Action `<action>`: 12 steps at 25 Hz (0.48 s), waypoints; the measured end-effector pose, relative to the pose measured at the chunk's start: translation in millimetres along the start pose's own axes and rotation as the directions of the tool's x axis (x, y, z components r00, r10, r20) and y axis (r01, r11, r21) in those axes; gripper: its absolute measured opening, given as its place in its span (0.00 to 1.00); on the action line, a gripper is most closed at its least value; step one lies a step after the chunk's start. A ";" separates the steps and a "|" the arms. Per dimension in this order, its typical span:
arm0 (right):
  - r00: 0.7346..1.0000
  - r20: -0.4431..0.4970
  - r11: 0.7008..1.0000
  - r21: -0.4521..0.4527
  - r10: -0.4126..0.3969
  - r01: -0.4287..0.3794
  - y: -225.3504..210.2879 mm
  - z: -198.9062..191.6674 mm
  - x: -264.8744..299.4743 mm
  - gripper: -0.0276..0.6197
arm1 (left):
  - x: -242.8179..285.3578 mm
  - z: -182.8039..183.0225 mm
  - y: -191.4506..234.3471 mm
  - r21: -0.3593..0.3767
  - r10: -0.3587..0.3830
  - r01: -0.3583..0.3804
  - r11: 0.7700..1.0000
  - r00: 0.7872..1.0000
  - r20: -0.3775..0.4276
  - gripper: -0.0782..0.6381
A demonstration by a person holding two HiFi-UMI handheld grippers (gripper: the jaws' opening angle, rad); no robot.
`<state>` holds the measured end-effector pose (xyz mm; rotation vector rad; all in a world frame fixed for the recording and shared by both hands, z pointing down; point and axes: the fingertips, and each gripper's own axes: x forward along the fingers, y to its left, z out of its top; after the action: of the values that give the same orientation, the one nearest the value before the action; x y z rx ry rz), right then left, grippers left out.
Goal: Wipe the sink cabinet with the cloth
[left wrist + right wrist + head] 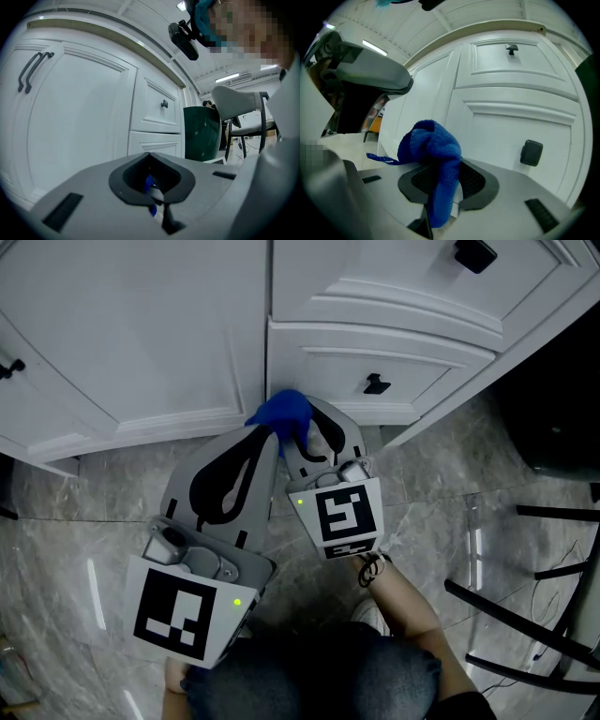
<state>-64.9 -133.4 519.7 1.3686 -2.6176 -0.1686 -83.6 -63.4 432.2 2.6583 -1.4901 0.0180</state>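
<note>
Readying to wipe the cabinet (141,334) at 12 o'clock, seemingly, the right gripper (445,187) clamps the bunched cloth (431,145) in closed jaws while the left gripper (150,180) pinches a scrap.

Left gripper (150,153) fingers (84,192) closed (blue cloth (147,183) glimpsed between them), facing white cabinet door (75,131).

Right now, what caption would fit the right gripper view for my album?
Right gripper clamps a bunched blue cloth near the black knob on the white sink cabinet.
</note>
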 end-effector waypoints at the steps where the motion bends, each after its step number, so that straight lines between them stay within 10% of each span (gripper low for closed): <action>1: 1.000 -0.001 1.000 -0.006 -0.001 0.001 -1.3 -0.6 1.4 0.22 | 0.1 -0.5 0.2 -0.002 -0.001 0.001 1.000 1.000 -0.001 0.11; 12: 1.000 0.008 0.999 -0.028 -0.023 0.024 -11.0 -2.8 -1.6 0.22 | 2.4 -2.0 -1.5 -0.006 -0.005 0.005 1.000 1.000 -0.004 0.11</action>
<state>-54.6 -138.5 520.2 1.3926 -2.5960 -0.2127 -80.9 -64.5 434.2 2.6561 -1.4800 0.0182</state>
